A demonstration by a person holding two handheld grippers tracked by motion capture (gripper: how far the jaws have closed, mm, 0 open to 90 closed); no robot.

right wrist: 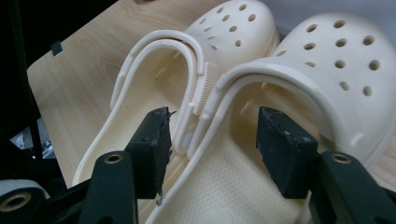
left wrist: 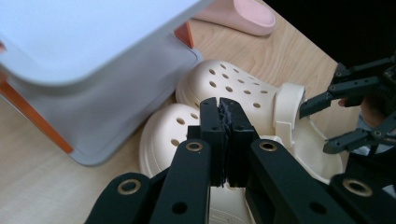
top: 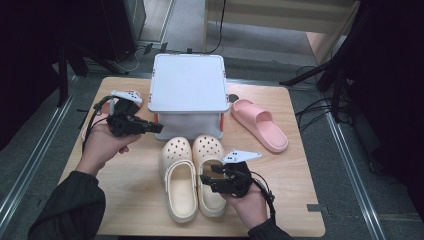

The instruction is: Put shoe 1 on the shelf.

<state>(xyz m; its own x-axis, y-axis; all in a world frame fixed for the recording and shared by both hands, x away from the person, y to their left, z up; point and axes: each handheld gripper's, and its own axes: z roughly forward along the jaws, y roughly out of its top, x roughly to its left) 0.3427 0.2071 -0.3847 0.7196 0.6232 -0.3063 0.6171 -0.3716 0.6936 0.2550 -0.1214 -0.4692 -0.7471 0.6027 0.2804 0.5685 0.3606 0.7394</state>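
Right gripper (right wrist: pixel 212 154): jaws wide, nothing pinched, poised just over the inner side wall of the right clog (right wrist: pixel 299 107), with the left clog (right wrist: pixel 154 88) touching it just beyond. Judged step: a release or fresh approach at the paired clogs; the next move calls for closing on one rim. Left gripper (left wrist: pixel 225 140): jaws shut, empty, above both toes. Farther off: a white box (top: pixel 187 82) and a pink slipper (top: pixel 257 124). No writing is legible.

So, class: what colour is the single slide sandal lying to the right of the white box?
Pink; the slide sandal shows best in the high view.
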